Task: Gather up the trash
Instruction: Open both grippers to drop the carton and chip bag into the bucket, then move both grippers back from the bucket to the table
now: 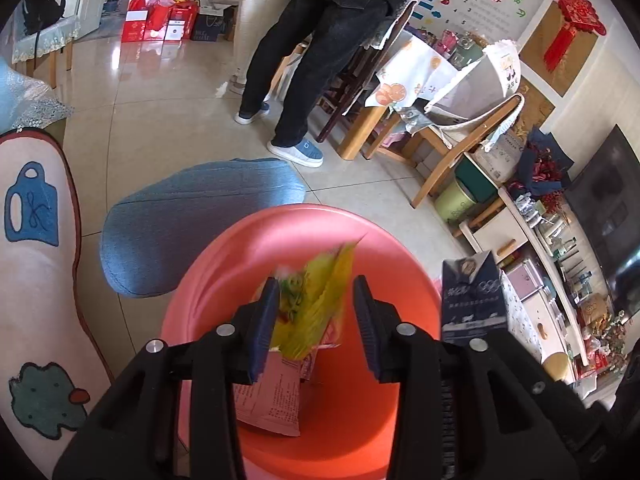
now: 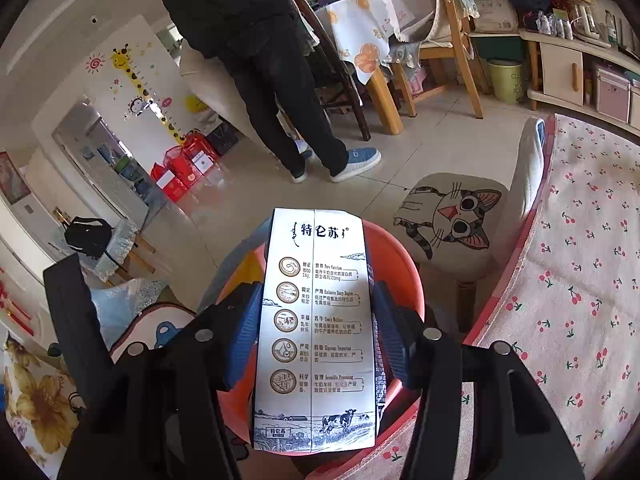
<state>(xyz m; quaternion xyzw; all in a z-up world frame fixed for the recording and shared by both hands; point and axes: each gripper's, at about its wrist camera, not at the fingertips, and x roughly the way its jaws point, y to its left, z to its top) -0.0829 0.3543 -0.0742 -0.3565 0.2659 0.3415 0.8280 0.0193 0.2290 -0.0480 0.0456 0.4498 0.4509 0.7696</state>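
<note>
Risk, bin [image 1: 304, 240]: both grippers hang over one mouth. If the right one swings in now, the carton [image 2: 316, 320] could knock the left gripper [image 1: 316, 320] or clip the rim and tip the bin, which looks like light plastic.

Risk, carton: it is held across its narrow sides by the right gripper [image 2: 316, 332], jaws pinching it, just above the bin's right rim. Let go from there, it may land on the rim and drop to the floor.

Risk, wrapper [image 1: 316, 304]: left jaws spread, wrapper blurred between them above the bin's middle, apparently loose. Thin film may flutter and cling to a pad.

Materials:
- Bin: round, smooth, coral-orange, glossy wall.
- Carton: tall box, coated paperboard, white printed panel, dark blue sides; sharp folds.
- Pink packet [image 1: 272, 396]: flat, printed, lying inside the bin against its near wall.
- Wrapper: yellow, crinkled, glossy.
</note>
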